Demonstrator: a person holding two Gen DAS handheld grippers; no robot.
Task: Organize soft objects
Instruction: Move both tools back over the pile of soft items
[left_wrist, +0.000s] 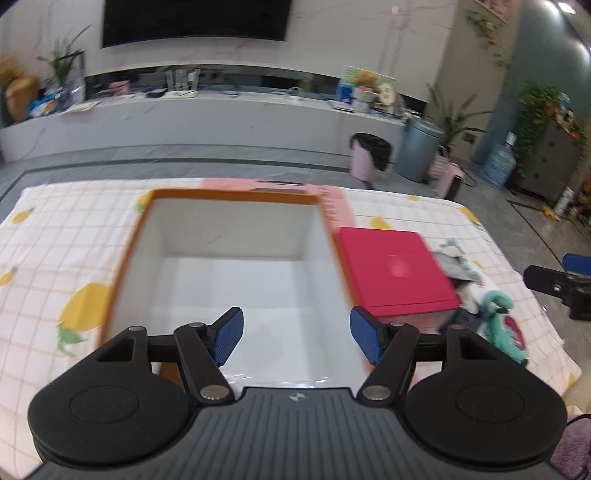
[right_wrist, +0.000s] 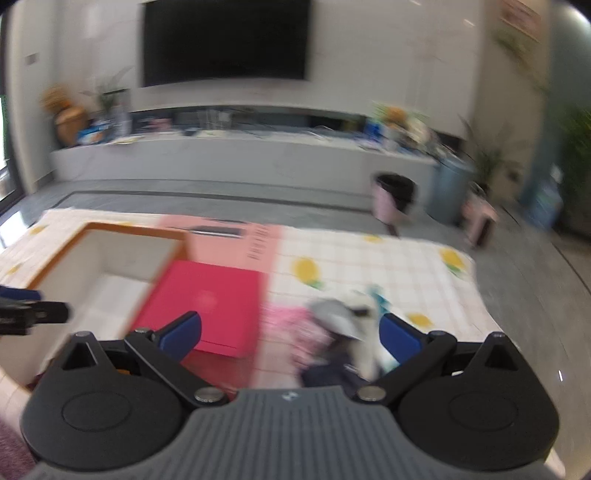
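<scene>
fingers spread above box, its length running away

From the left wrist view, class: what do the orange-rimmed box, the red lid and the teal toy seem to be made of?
Orange-rimmed box: probably cardboard, with smooth white, slightly glossy inner walls.
Red lid: likely matte card; flat, with crisp edges.
Teal toy: plush fabric by its soft, floppy shape, though blur hides the texture.

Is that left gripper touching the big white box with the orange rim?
Cannot tell. In the left wrist view the open left gripper overlaps the box's white interior, but no gap or contact shows plainly.
</scene>
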